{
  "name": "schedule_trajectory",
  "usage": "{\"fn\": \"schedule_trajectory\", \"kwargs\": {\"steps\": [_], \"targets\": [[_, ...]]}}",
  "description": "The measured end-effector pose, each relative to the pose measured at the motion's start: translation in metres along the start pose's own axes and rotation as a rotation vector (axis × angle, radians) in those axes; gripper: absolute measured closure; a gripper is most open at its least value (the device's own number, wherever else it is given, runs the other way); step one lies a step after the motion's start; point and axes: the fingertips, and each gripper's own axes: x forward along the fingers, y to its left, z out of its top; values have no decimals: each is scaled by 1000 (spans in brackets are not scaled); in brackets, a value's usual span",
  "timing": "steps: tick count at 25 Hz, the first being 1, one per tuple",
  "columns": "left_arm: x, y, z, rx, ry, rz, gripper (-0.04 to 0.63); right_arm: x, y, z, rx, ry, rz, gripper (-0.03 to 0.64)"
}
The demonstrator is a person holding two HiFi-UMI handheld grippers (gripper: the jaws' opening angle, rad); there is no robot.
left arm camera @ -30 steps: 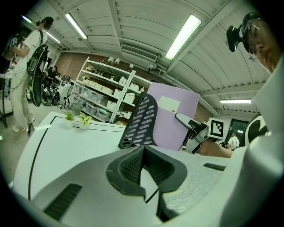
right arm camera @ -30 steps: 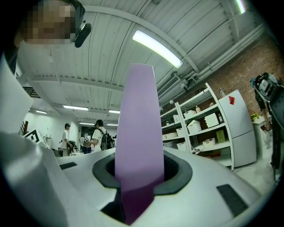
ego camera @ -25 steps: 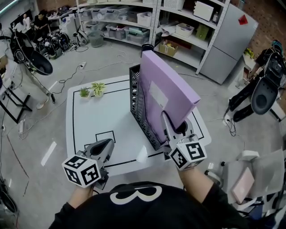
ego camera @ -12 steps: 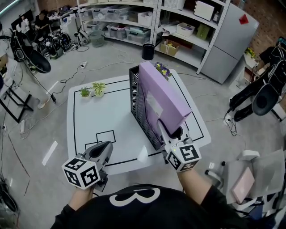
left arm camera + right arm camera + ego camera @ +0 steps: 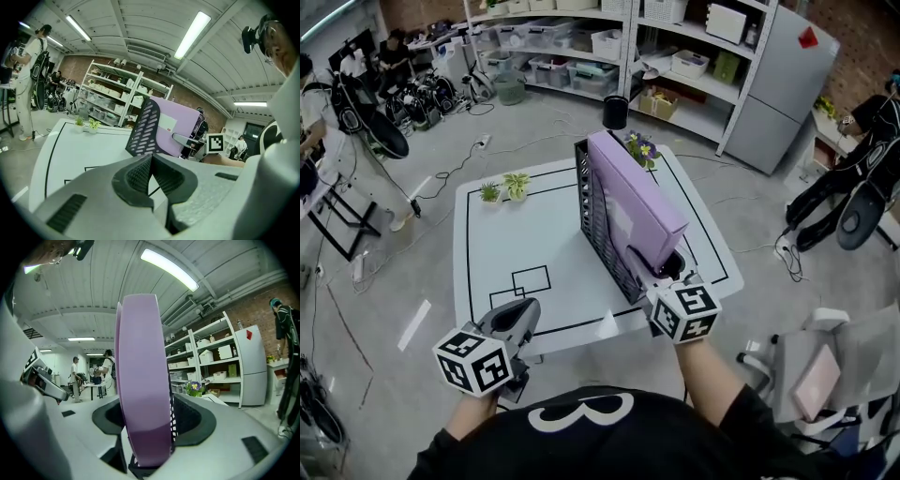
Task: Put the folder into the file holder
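Head view: person's black shirt at the bottom edge, both grippers out over the near table edge.
Left gripper point(image 5: 525, 307): low at the near-left table corner, well apart from the holder. Jaws together, nothing between them; left gripper view shows the pads meeting in a V.
Right gripper point(image 5: 649, 262): at the near end of the holder, marker cube toward the person. Jaws opening, with the folder's near edge between them. Right gripper view shows the lilac edge filling the gap and black mesh just beside it on the right.
Folder point(image 5: 633, 192): lilac, thick, on edge inside the holder, long side running away from the person. Top part rises well above the mesh wall. A white label shows on its left face in the left gripper view.
Holder point(image 5: 598, 220): black mesh, upright on the table's right half, open end facing the right gripper.
Table point(image 5: 516, 234): white top with black line markings, incl. a small rectangle near the front.
Plants point(image 5: 504, 187): two small green ones at the far-left corner, well apart from the holder.
Flowers point(image 5: 638, 145): small pot at the far table edge, just behind the folder.
Bin point(image 5: 615, 111): black, on the floor beyond the table.
Shelves point(image 5: 675, 56): white racks with boxes along the far wall.
Cabinet point(image 5: 778, 84): grey, to the right of the shelves.
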Motion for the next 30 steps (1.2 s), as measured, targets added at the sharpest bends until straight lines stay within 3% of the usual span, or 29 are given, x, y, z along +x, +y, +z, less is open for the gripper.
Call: {"fn": "schedule_trajectory", "kwargs": {"steps": [3, 8, 14, 18, 20, 23, 27, 30], "targets": [[-16, -10, -2, -2, 2, 2, 590, -18, -4, 4, 26, 1, -43, 329], [-38, -24, -11, -10, 0, -6, 591, -56, 7, 8, 66, 8, -34, 320], [-66, -37, -22, -22, -28, -26, 591, -109, 54, 2, 107, 53, 68, 321], [-89, -47, -32, -17, -48, -33, 589, -143, 106, -7, 189, 84, 230, 325], [-99, -53, -41, -17, -49, -41, 589, -156, 133, -12, 216, 94, 300, 367], [-113, -66, -55, -16, -49, -60, 591, -178, 170, -15, 232, 92, 389, 483], [-131, -93, -61, 0, -58, -91, 589, -203, 196, -9, 244, 74, 442, 593], [-143, -111, -61, 17, -71, -118, 591, -219, 207, -4, 306, 49, 473, 607]]}}
